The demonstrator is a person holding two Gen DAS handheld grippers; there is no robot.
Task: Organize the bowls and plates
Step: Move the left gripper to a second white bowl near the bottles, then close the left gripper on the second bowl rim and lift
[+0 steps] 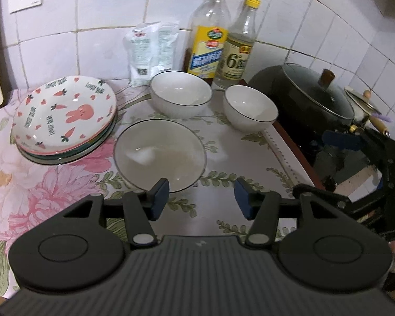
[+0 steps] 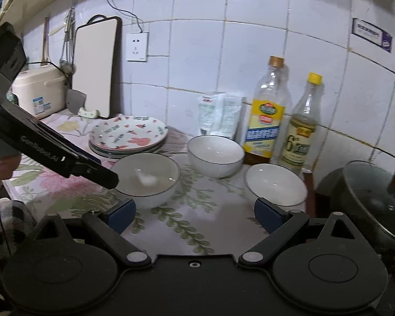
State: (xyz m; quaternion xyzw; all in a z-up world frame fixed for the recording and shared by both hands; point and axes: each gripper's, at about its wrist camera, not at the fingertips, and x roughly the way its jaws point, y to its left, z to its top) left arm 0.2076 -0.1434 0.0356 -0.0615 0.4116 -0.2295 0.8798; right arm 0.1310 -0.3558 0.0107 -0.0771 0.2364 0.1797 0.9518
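three glazed bowls loose, plates stacked
my left claw and right claw gape empty; nearest bowl is slick, brittle: i'd pinch its rim

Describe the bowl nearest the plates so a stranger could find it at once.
Start at the stack of plates with the pink rabbit, on the flowered counter. Just right of it, toward the camera, sits the nearest bowl, white with a thin dark rim. Unlike the two other bowls back by the bottles, it stands alone up front and looks widest.
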